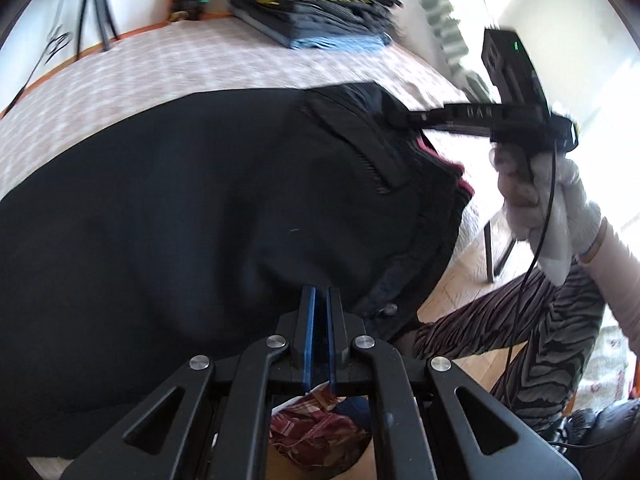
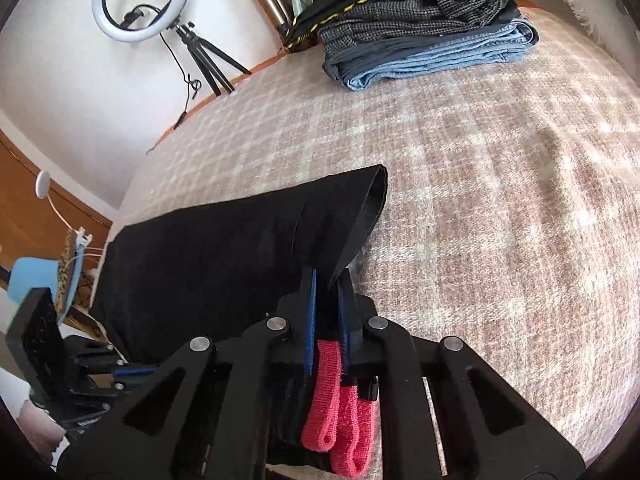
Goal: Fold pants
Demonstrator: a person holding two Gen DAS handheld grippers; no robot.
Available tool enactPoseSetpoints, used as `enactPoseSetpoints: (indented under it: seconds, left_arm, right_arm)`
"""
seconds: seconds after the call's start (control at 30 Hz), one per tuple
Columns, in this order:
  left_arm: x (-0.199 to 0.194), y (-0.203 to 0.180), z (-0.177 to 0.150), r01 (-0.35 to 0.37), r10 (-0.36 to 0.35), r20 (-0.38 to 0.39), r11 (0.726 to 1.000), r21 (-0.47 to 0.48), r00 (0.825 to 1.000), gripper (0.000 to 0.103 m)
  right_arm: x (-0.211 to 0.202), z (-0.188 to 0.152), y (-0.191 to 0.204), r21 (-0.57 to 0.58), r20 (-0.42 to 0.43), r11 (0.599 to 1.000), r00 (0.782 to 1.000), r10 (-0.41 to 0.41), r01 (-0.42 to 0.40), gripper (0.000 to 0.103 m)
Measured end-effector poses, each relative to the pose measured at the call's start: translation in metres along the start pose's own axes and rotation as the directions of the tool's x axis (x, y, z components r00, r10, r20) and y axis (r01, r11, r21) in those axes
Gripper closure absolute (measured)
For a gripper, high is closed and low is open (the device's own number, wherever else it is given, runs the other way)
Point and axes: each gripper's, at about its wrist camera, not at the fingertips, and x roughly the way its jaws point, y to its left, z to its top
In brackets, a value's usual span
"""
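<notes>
Black pants (image 1: 200, 208) lie spread over the bed, the waistband end lifted off it. My left gripper (image 1: 321, 296) is shut, its blue pads pinching the black fabric close to the waistband button (image 1: 390, 309). At the upper right my right gripper (image 1: 394, 118), held by a white-gloved hand (image 1: 540, 204), bites the waistband where a red lining shows. In the right wrist view the right gripper (image 2: 329, 282) is shut on a fold of the pants (image 2: 224, 248), and pink loops (image 2: 336, 392) hang down between its fingers. The left gripper (image 2: 138, 372) shows at the lower left.
A stack of folded clothes (image 2: 420, 28) sits at the far side of the plaid blanket (image 2: 500, 208). A ring light on a tripod (image 2: 140, 0) stands by the wall. The person's zebra-patterned leg (image 1: 560, 320) is beside the bed, with wooden floor below.
</notes>
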Motion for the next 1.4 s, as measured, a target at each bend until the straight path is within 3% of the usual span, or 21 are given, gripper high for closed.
enactPoseSetpoints:
  seconds: [0.13,0.2,0.3,0.33,0.5,0.57,0.63,0.7,0.8,0.9,0.97,1.0,1.03,1.17,1.27,1.37,1.4]
  left_arm:
    - [0.014,-0.018,0.006,-0.070,0.072,-0.030,0.995,0.072,0.997,0.101]
    - [0.017,-0.019,0.009,-0.067,0.070,-0.037,0.995,0.077,0.997,0.101]
    - [0.017,-0.018,0.010,-0.056,0.059,-0.041,0.996,0.064,0.997,0.101]
    - [0.017,-0.019,0.009,-0.056,0.059,-0.043,0.996,0.070,0.997,0.101]
    - [0.018,-0.026,0.011,-0.033,0.038,-0.052,0.995,0.091,0.998,0.101]
    - [0.018,-0.027,0.010,-0.033,0.039,-0.056,0.994,0.104,0.998,0.101]
    - [0.018,-0.028,0.009,-0.035,0.042,-0.057,0.994,0.108,0.998,0.101]
    - [0.019,-0.028,0.011,-0.037,0.044,-0.059,0.993,0.114,0.997,0.101]
    - [0.017,-0.020,0.016,-0.009,0.012,-0.051,0.998,0.055,0.999,0.101]
    - [0.010,-0.014,0.014,0.032,-0.032,-0.036,0.999,0.014,0.999,0.101]
    - [0.005,-0.019,0.013,0.017,-0.017,-0.013,0.999,0.034,1.000,0.101]
    - [0.005,-0.023,0.013,0.014,-0.013,-0.006,0.999,0.048,1.000,0.101]
    - [0.006,-0.028,0.013,0.008,-0.007,-0.008,0.998,0.065,1.000,0.101]
    - [0.014,-0.038,0.012,-0.032,0.034,-0.023,0.993,0.113,0.999,0.101]
    - [0.019,-0.032,0.016,-0.006,0.010,-0.043,0.996,0.093,0.999,0.101]
    - [0.024,-0.023,0.019,0.027,-0.023,-0.062,0.998,0.061,0.998,0.101]
    - [0.025,-0.022,0.020,0.035,-0.031,-0.065,0.998,0.053,0.997,0.101]
  right_arm:
    - [-0.013,-0.004,0.004,-0.037,0.025,0.999,1.000,-0.002,0.002,0.092]
    - [-0.013,-0.008,-0.002,-0.028,0.002,1.000,1.000,-0.012,0.012,0.087]
    - [-0.012,-0.015,-0.013,0.015,-0.037,1.000,0.999,-0.013,0.013,0.045]
    - [-0.011,-0.018,-0.015,0.021,-0.039,1.000,0.999,-0.017,0.017,0.040]
    - [-0.001,-0.031,-0.005,-0.036,-0.063,0.998,0.996,-0.061,0.059,0.037]
    - [0.001,-0.035,0.005,-0.072,-0.075,0.995,0.995,-0.067,0.062,0.047]
    - [-0.001,-0.040,0.014,-0.125,-0.051,0.984,0.990,-0.131,0.124,0.061]
    - [-0.012,-0.039,0.013,-0.124,-0.027,0.982,0.989,-0.144,0.140,0.087]
    - [-0.032,-0.037,-0.001,-0.050,-0.012,0.996,0.997,-0.071,0.070,0.098]
    - [-0.040,-0.037,-0.008,-0.061,-0.015,0.997,0.998,-0.054,0.053,0.098]
    - [-0.037,-0.034,-0.017,-0.016,-0.043,0.998,0.997,-0.057,0.057,0.074]
    - [-0.036,-0.035,-0.022,0.010,-0.057,0.999,0.997,-0.052,0.053,0.047]
    - [-0.035,-0.036,-0.026,0.034,-0.062,0.998,0.997,-0.048,0.050,0.034]
    - [-0.027,-0.044,-0.030,0.067,-0.123,0.998,0.992,0.017,-0.009,0.034]
    - [-0.027,-0.055,-0.022,0.052,-0.141,0.998,0.989,0.039,-0.032,0.033]
    - [-0.021,-0.064,-0.021,0.132,-0.202,0.980,0.964,0.171,-0.146,0.036]
    - [-0.021,-0.066,-0.021,0.145,-0.195,0.977,0.964,0.182,-0.155,0.036]
